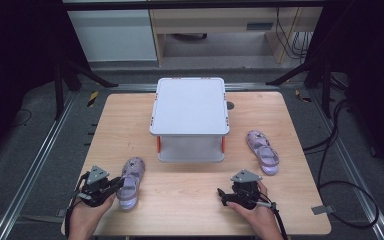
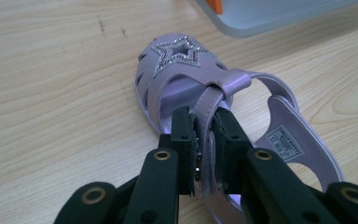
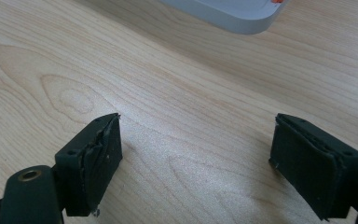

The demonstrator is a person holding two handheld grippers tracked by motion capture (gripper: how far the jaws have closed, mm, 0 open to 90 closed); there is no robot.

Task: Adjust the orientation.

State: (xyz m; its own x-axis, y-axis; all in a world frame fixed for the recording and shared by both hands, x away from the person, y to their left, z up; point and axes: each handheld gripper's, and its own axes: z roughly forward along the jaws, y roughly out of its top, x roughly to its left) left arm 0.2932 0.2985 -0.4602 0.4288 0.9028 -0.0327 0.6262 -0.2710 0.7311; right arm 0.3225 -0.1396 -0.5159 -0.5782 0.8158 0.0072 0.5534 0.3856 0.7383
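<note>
Two lilac child's sandals lie on the wooden table (image 1: 190, 200). The left sandal (image 1: 130, 180) lies at the front left; in the left gripper view this sandal (image 2: 186, 79) shows a glittery star on its toe. My left gripper (image 2: 206, 128) is shut on its strap, and from above that gripper (image 1: 116, 184) sits at the sandal's left side. The right sandal (image 1: 263, 151) rests untouched at the right. My right gripper (image 1: 223, 194) hovers low at the front centre-right; in its own view the right gripper (image 3: 196, 154) stands wide open over bare wood.
A grey two-level shelf (image 1: 189, 117) with orange fittings stands in the middle of the table, its base edge (image 2: 270, 18) just beyond the held sandal and its corner (image 3: 233, 14) ahead of the right gripper. Cables (image 1: 340, 165) trail on the floor at right.
</note>
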